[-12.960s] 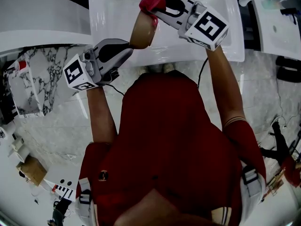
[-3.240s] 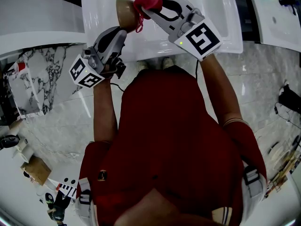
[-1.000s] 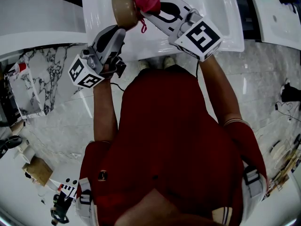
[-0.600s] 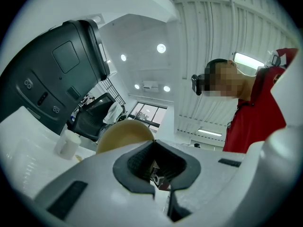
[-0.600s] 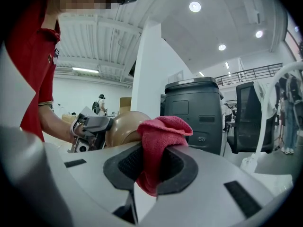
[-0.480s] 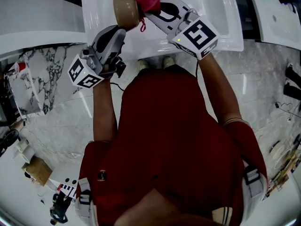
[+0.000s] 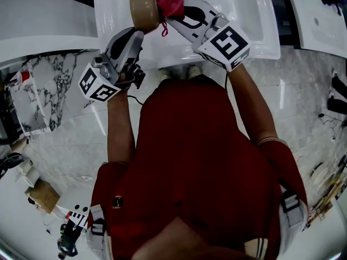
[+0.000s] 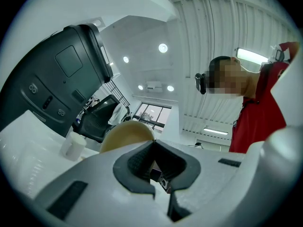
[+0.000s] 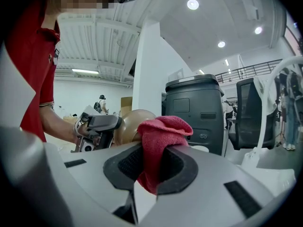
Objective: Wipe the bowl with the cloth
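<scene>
Red cloth (image 7: 169,4): bunched between the fingers of the right gripper (image 7: 178,16), which are clamped tight on it; its free end presses against the bowl.
Bowl (image 7: 143,12): tan, lifted above the bench and tipped over; in the right gripper view its rounded outside sits directly behind the cloth (image 9: 161,131).
Left gripper (image 7: 138,34): on the person's side of the bowl, fingers closed onto the bowl's thin rim and steadying it.
Progress: wiping looks under way, with both things in hand and cloth on bowl.
Left to do: probably more passes round the bowl; no view shows how clean it is or how much is already covered.
Surface: white, glossy bench (image 7: 238,15) beneath the bowl.
Room: beyond the bowl stand a dark grey bin (image 9: 194,108) and an office chair (image 9: 246,112); round ceiling lights above; pale marbled floor (image 7: 70,140) on the person's side of the bowl.
</scene>
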`<state>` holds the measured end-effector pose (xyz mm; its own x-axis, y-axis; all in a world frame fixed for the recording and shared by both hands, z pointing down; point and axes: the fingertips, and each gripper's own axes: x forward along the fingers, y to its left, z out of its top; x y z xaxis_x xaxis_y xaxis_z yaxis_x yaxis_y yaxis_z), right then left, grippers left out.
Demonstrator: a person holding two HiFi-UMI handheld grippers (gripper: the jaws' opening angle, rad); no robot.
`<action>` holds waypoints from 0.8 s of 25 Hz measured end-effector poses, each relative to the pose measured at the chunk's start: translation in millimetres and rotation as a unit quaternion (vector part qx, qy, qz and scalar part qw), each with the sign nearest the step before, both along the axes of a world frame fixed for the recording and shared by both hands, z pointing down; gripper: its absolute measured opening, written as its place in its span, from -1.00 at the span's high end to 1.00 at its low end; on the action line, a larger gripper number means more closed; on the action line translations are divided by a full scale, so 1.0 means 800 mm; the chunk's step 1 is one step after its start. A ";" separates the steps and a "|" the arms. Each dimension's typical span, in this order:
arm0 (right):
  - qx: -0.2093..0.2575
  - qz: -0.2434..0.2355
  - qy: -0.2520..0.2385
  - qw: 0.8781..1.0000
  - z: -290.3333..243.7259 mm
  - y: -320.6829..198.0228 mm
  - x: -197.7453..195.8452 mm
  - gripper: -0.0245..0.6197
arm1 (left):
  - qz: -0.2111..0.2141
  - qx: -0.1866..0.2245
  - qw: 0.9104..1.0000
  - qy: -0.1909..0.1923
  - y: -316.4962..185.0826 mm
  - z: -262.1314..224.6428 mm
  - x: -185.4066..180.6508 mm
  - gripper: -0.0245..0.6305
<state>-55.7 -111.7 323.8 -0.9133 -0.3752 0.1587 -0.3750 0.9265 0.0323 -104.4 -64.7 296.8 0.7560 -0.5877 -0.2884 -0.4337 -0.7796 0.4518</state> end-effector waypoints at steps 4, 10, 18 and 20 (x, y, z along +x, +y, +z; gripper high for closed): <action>-0.002 0.002 -0.008 1.000 -0.004 0.001 0.001 0.77 | -0.014 -0.001 1.000 -0.008 -0.004 0.000 -0.002 0.88; -0.006 0.010 -0.021 1.000 -0.009 0.003 0.002 0.77 | -0.039 -0.002 0.999 -0.027 -0.008 -0.001 -0.002 0.88; -0.006 0.032 -0.037 0.999 -0.013 0.004 0.004 0.77 | -0.068 0.000 0.997 -0.033 -0.010 0.000 -0.007 0.88; -0.005 0.041 -0.042 0.998 -0.015 0.004 0.008 0.77 | -0.075 0.000 0.997 -0.035 -0.009 0.000 -0.007 0.89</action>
<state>-49.3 -108.7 311.9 -0.8899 -0.4478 0.0869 -0.4505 0.8927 -0.0123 -110.1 -72.3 296.7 0.6783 -0.6953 -0.2378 -0.5760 -0.7040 0.4156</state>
